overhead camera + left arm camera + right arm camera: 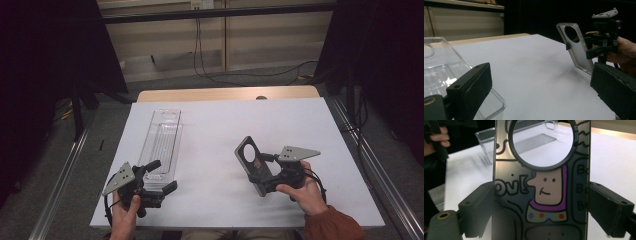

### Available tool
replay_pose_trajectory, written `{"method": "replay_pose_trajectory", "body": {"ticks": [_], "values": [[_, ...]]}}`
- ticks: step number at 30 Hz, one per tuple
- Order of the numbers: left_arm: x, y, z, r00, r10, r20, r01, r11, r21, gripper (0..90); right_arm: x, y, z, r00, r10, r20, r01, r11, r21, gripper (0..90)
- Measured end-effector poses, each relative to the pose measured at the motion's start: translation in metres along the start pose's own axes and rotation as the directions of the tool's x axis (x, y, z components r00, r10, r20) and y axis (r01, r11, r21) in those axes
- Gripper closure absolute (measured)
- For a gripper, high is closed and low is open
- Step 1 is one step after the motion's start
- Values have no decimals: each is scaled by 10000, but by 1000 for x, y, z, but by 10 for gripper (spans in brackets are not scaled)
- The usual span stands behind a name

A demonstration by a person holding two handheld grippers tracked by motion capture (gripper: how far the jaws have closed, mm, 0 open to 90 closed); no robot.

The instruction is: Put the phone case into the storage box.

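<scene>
My right gripper [262, 172] is shut on a phone case [248, 152] and holds it tilted just above the white tabletop [225, 125]. In the right gripper view the phone case [544, 190] stands between both pads, printed with a cartoon figure, its round camera hole on top. A clear plastic tray [162, 135] lies on the left of the table. My left gripper [162, 176] is open at the tray's near end, nothing between its fingers. From the left gripper view, the tray [439, 67] lies beside the left jaw and the case [579, 50] is across the table.
The white board lies on a wooden table [225, 93] with metal rails [380, 175] along both sides. Cables [240, 75] run over the floor beyond the far edge. Open white surface lies between the tray and the case.
</scene>
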State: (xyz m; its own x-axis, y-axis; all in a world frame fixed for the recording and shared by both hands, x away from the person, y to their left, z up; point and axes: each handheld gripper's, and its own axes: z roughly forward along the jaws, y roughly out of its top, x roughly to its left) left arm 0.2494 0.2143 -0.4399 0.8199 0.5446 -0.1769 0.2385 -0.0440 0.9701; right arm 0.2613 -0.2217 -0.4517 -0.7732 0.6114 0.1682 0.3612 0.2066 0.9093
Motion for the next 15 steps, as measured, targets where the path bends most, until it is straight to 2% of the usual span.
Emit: {"method": "replay_pose_trajectory", "body": {"ticks": [5,7,9,10,12,15], "values": [[-1,-1,5,9990,238,379,-243,9996,125,37,3,2,3,9996,20,-291,-24,9999,-150,121],[-1,-2,7,9981,210,585,-217,9997,102,27,4,2,5,9991,47,-432,-53,9999,-131,122],[-2,-1,9,9980,259,578,-266,9996,108,27,5,2,6,9985,22,-541,-30,9999,-147,121],[-2,-1,10,9970,247,734,-255,9996,93,26,5,3,7,9981,-37,-614,26,9998,-182,122],[-3,-1,13,9972,133,735,-134,9999,7,26,6,3,7,9980,-37,-637,21,9997,-261,122],[-4,1,18,9959,207,883,-208,9998,0,21,5,4,8,9978,-11,-662,-14,9993,-374,122]]}}
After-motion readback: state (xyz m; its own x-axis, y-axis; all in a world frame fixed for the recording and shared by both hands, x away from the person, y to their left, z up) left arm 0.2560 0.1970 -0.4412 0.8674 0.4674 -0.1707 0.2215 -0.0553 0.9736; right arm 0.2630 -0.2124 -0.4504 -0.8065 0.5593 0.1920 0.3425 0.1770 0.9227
